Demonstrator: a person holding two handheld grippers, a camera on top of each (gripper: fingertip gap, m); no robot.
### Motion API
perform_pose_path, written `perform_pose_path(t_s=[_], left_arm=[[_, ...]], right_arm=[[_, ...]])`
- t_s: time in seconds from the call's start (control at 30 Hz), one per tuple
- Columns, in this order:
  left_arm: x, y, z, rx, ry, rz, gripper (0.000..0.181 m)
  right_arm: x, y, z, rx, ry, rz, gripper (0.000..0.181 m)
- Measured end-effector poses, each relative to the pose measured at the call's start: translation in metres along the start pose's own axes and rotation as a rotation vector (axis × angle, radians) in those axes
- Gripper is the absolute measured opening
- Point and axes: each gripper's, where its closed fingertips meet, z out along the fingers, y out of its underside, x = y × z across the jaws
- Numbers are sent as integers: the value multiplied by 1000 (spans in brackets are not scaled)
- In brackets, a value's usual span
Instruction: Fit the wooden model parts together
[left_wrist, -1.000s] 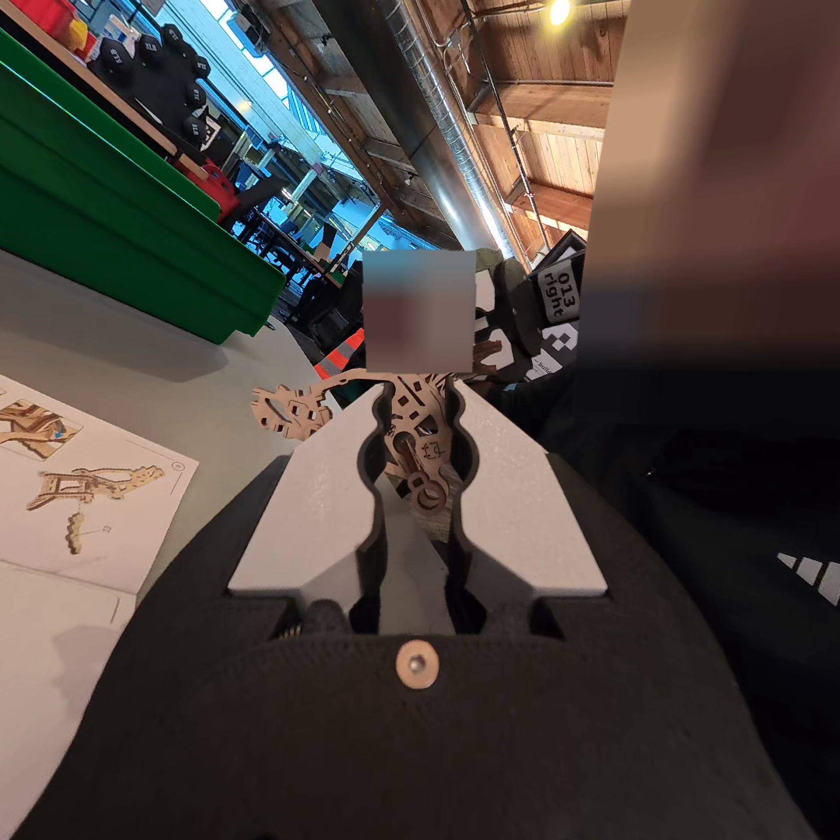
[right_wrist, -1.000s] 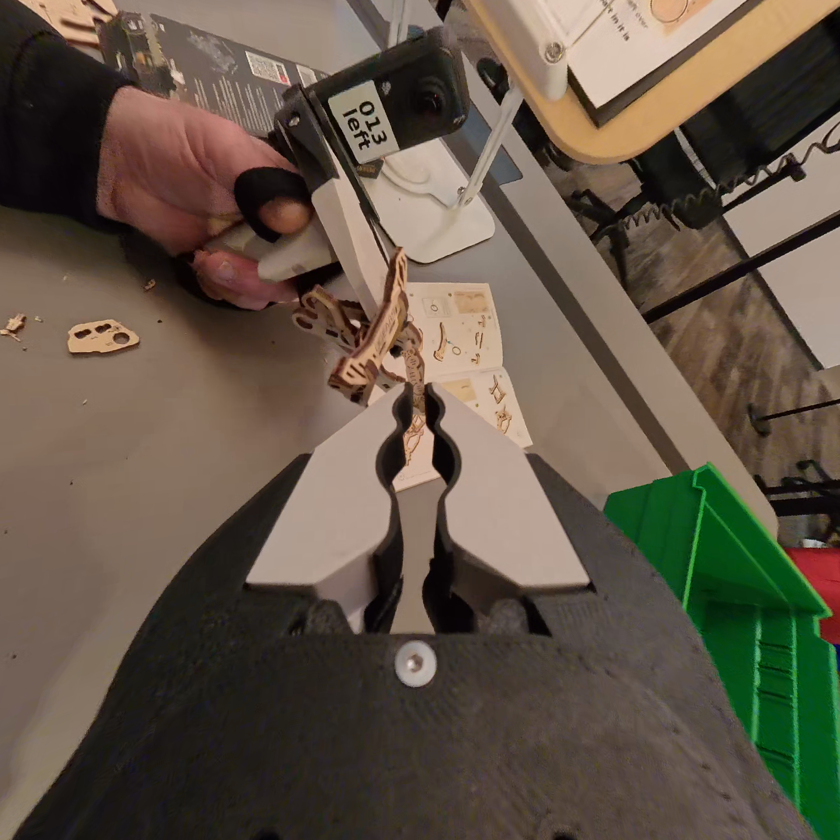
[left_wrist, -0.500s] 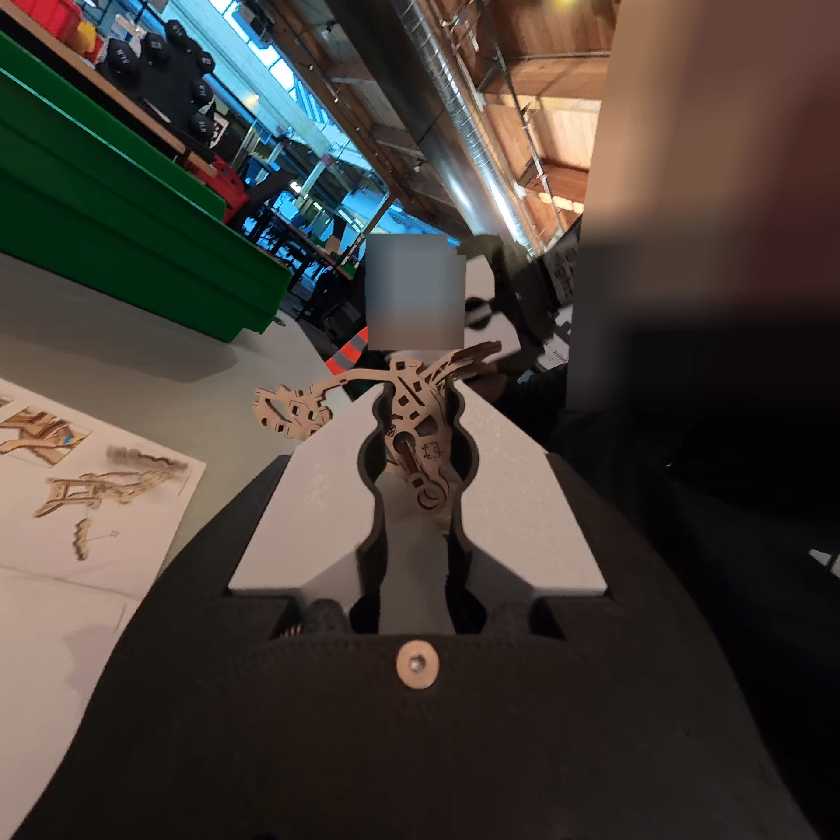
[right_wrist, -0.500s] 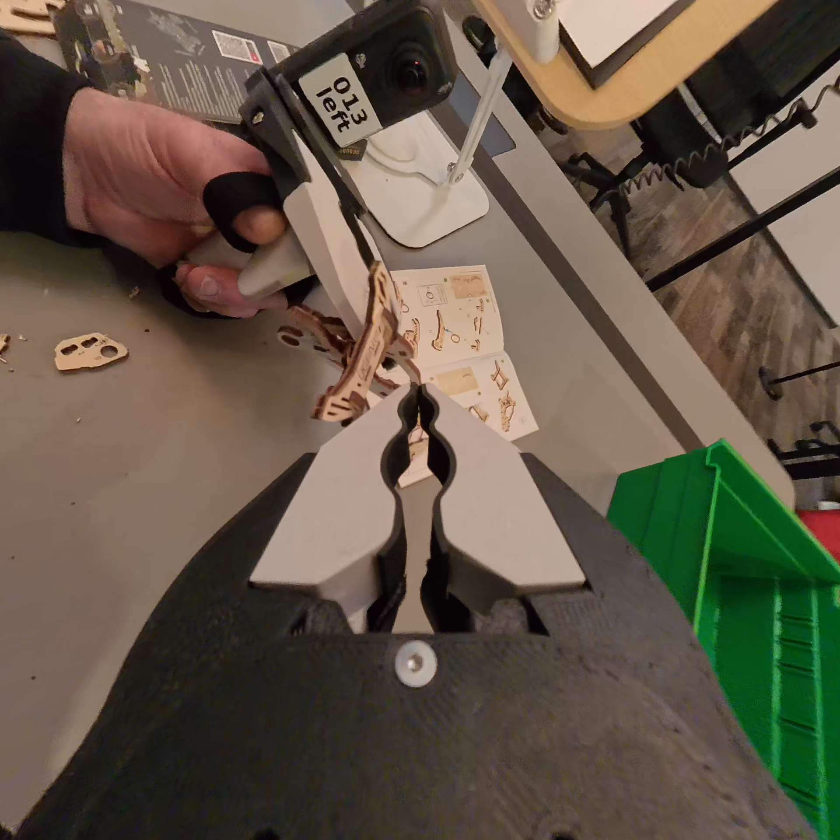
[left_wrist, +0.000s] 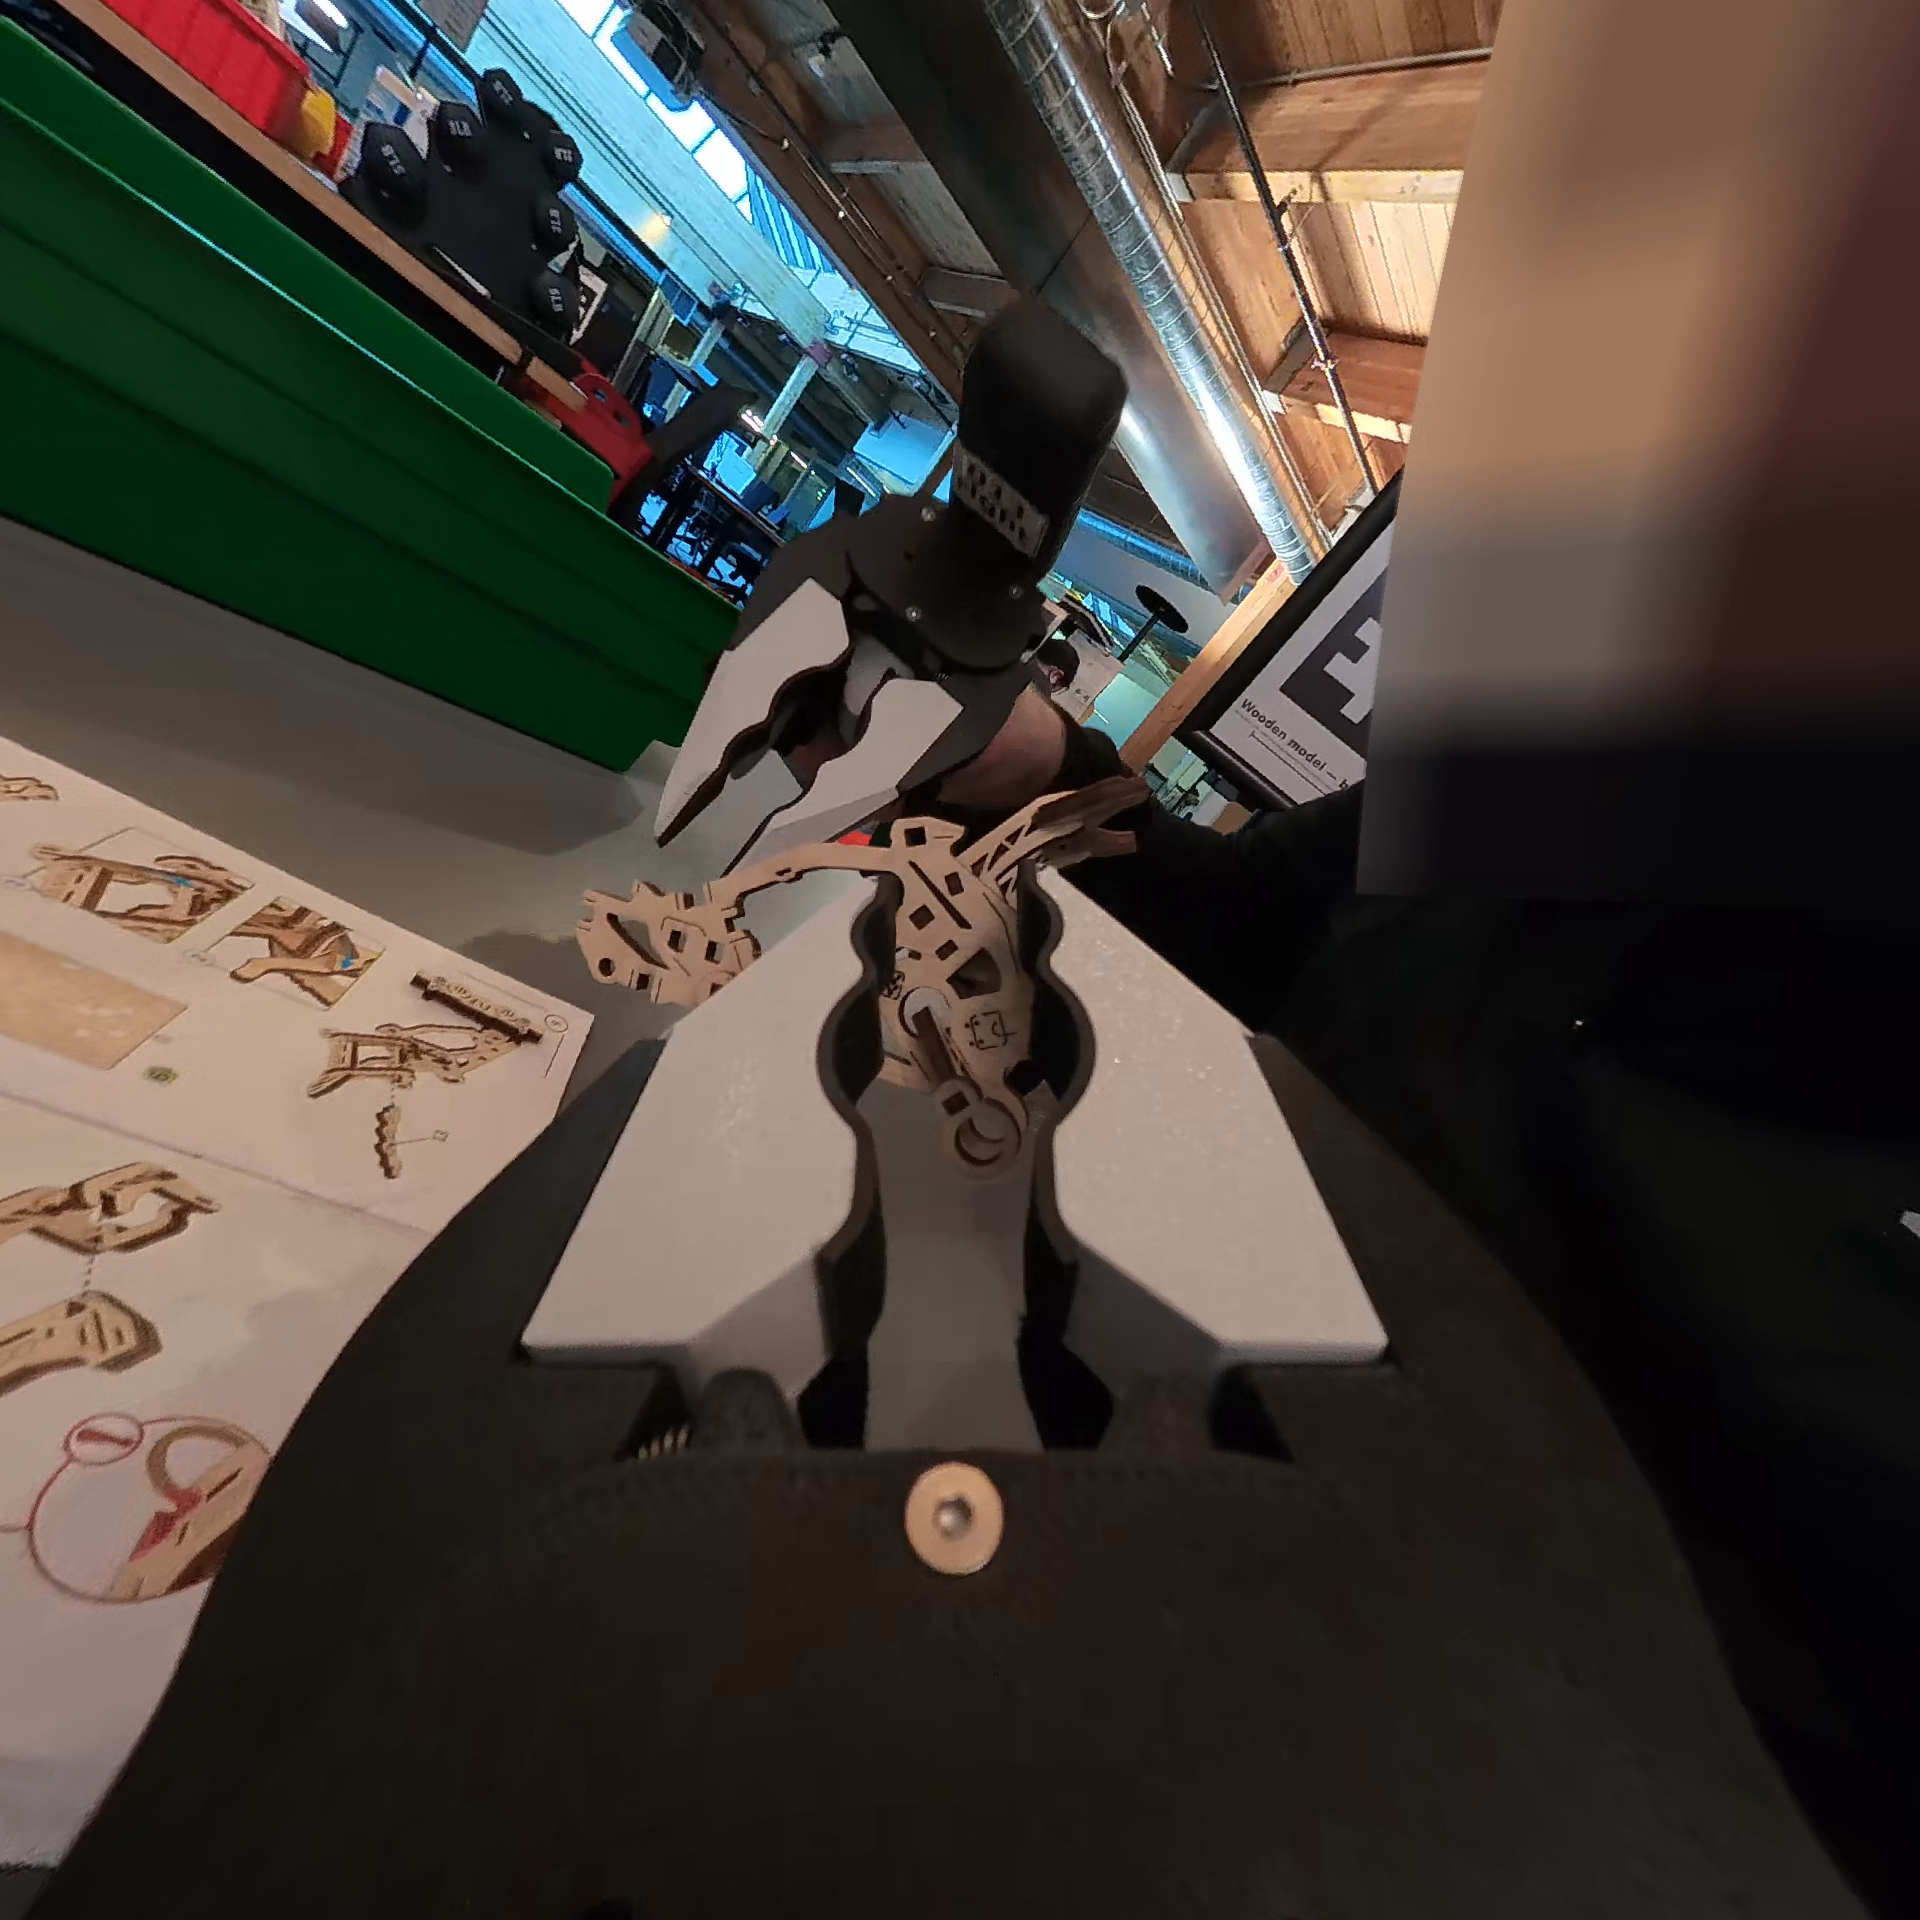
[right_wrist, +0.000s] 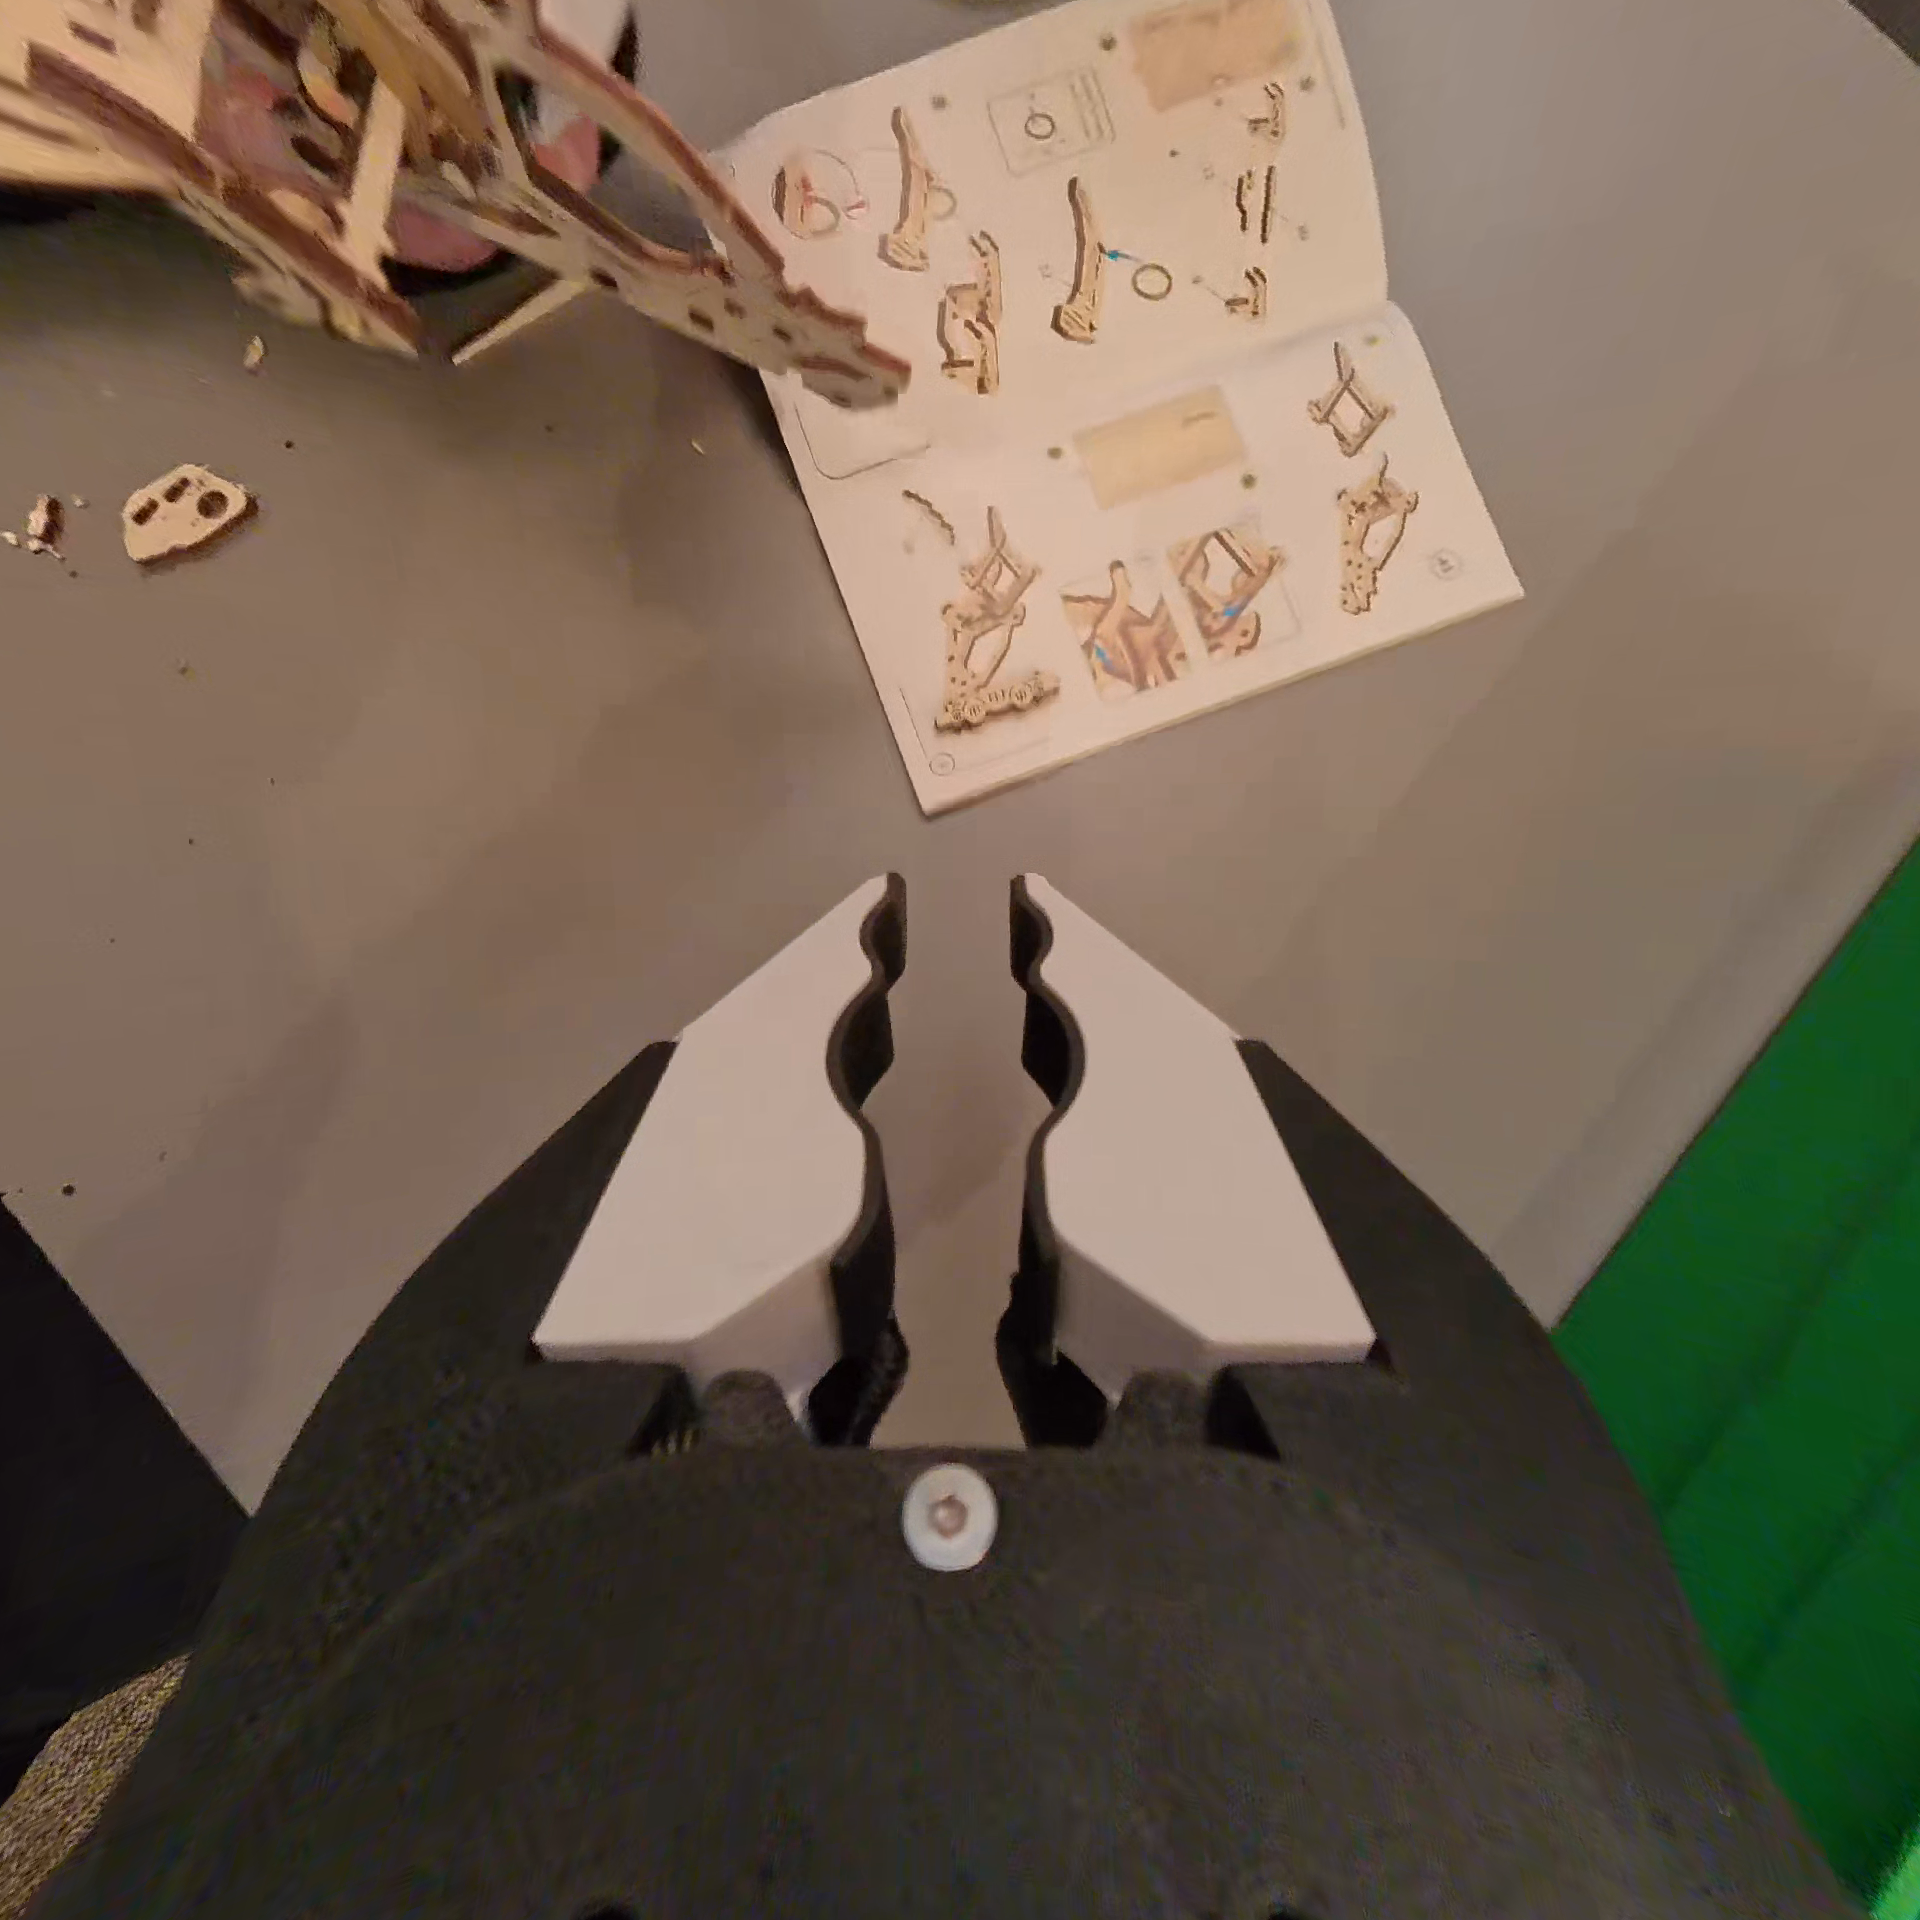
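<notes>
While left gripper (left_wrist: 954, 894) clamps it, wooden model (left_wrist: 914, 935) lies crosswise.

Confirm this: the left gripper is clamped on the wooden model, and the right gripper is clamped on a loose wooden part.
Not quite. The left gripper is clamped on the wooden model, but the right gripper is open and empty, as the right wrist view shows; a loose wooden part lies on the table.

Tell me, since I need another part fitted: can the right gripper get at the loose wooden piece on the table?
Probably yes. The right gripper is open and empty, and the loose wooden piece lies alone on bare table. The held wooden model hangs beyond it.
</notes>
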Motion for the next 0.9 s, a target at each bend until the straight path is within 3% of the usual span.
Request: perform_pose_path(t_s=[0.13,0.3,0.47,0.67,0.73,0.9], left_arm=[[-1,-1,-1,1,3,-4,20],[0,-2,-4,14,11,-10,20],[2,-3,-6,22,27,-12,20],[3,-4,-7,27,37,-16,20],[3,-4,-7,26,38,-17,20],[3,-4,-7,23,38,-17,20]], right_arm=[[9,-13,21,-81,31,-160,18],[17,-19,48,-209,-35,-456,19],[14,-21,58,-356,-146,-720,31],[10,-7,68,-425,-337,-727,16],[10,-7,69,-430,-345,-703,7],[4,1,61,-494,-337,-521,6]])
